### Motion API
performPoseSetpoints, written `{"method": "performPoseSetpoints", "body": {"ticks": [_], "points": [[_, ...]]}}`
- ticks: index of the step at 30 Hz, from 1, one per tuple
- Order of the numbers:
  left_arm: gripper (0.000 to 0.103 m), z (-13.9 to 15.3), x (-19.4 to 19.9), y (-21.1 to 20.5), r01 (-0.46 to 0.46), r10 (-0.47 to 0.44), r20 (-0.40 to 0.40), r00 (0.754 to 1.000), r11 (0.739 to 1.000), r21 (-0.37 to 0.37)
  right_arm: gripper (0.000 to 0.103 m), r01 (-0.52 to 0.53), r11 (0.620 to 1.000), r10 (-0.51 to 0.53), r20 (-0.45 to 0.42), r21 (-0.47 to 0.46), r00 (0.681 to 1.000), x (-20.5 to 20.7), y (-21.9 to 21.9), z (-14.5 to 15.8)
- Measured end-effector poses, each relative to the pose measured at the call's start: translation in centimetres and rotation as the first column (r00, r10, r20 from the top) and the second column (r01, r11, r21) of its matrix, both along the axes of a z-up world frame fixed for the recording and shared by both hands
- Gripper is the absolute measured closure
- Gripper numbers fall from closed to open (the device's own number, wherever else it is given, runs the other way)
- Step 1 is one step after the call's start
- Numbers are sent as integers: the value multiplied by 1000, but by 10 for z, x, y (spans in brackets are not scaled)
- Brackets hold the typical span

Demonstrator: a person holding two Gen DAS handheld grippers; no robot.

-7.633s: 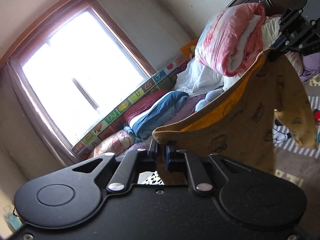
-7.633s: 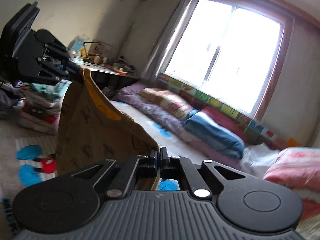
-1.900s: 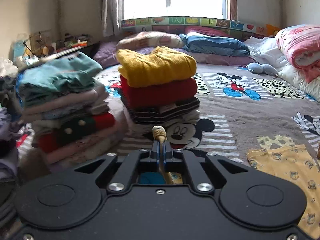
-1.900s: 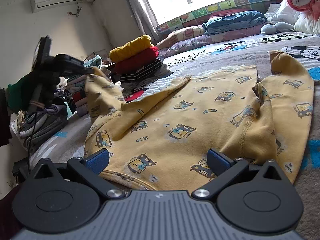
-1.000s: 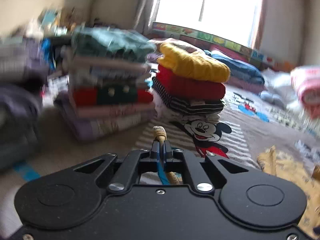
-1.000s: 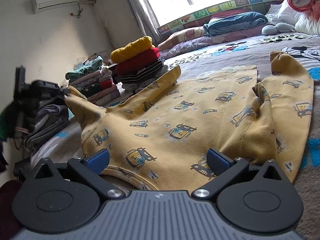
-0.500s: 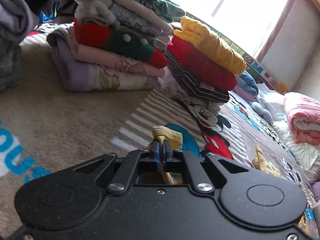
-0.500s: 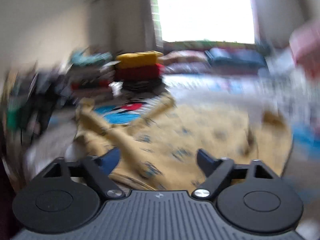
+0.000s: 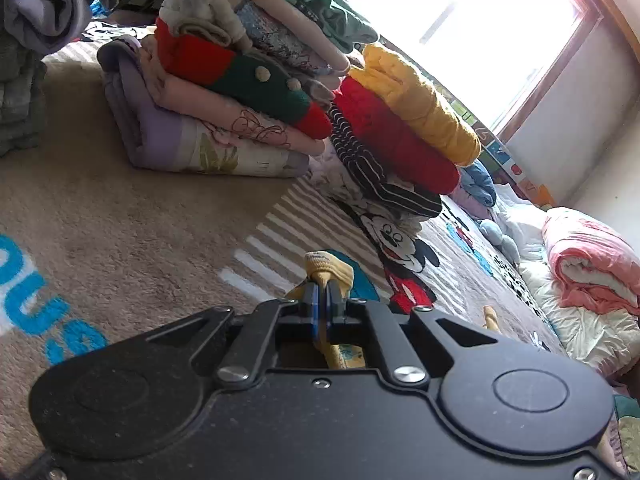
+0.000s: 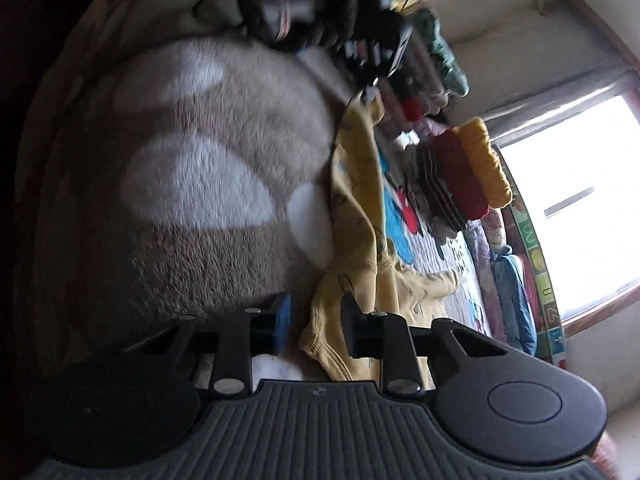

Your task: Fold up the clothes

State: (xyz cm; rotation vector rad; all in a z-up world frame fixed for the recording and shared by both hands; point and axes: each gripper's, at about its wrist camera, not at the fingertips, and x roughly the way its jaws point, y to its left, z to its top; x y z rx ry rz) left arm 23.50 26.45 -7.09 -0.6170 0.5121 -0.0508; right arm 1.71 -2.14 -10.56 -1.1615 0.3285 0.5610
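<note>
The yellow printed children's top (image 10: 360, 216) lies stretched on the Mickey Mouse blanket (image 9: 120, 232). My left gripper (image 9: 322, 294) is shut on a yellow sleeve cuff (image 9: 326, 266), low over the blanket; it also shows in the right wrist view (image 10: 370, 92) at the garment's far end. My right gripper (image 10: 314, 320) is open, rolled sideways, its jaws on either side of a bunched edge of the top (image 10: 324, 344) without closing on it.
Two stacks of folded clothes stand close ahead: a mixed pile (image 9: 224, 92) and a yellow, red and striped pile (image 9: 400, 136). A rolled pink quilt (image 9: 592, 264) and pillows lie at the right. A window (image 9: 480, 32) is behind.
My left gripper has drawn the cuff lower and nearer the folded stacks. My right gripper has rolled sideways and moved to the bunched edge of the top, its jaws narrower than before.
</note>
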Motion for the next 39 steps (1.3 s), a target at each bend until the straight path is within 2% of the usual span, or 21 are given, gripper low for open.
{"method": "performPoseSetpoints", "body": {"ticks": [4,8,9,12,15,18,22,26,29,30,31,35,38,39], "points": [[102,-2,2,0,-1,1,-3,1000,1000,-3,77,13,999,-13,2,-49,1000,9,8,-7],[102,-1,4,-1,-4,4,4,1000,1000,2,95,23,1000,-23,-40,-7,999,18,9,-2],[102,0,4,-1,-4,4,10,1000,1000,2,99,29,999,-28,-56,18,998,20,8,1],[102,4,2,1,-6,6,39,999,1000,3,100,54,988,-37,-114,147,993,21,-4,20],[102,9,1,3,-7,7,66,998,1000,2,100,117,932,-40,-225,342,974,26,-25,47],[102,11,0,4,-9,9,74,997,1000,9,100,151,888,-14,-303,434,953,33,-43,58],[102,9,1,2,-10,8,59,998,1000,29,99,158,887,19,-375,435,927,39,-49,43],[102,5,3,3,-13,11,35,999,999,43,98,149,917,15,-406,370,914,43,-37,26],[101,2,4,6,-15,14,17,1000,1000,22,87,126,922,29,-390,366,920,34,-34,34],[101,1,5,7,-15,15,11,1000,1000,15,75,121,923,31,-382,365,924,33,-32,37],[101,1,5,9,-16,16,5,1000,1000,8,71,116,926,29,-374,358,927,35,-27,36],[99,-2,7,14,-16,15,-13,1000,1000,-25,71,99,939,21,-342,329,939,44,-8,32],[94,-4,8,16,-17,16,-18,1000,999,-37,71,87,948,16,-317,307,948,51,7,29],[88,-4,10,17,-19,18,-23,1000,999,-42,71,83,951,14,-309,299,951,54,11,27]]}}
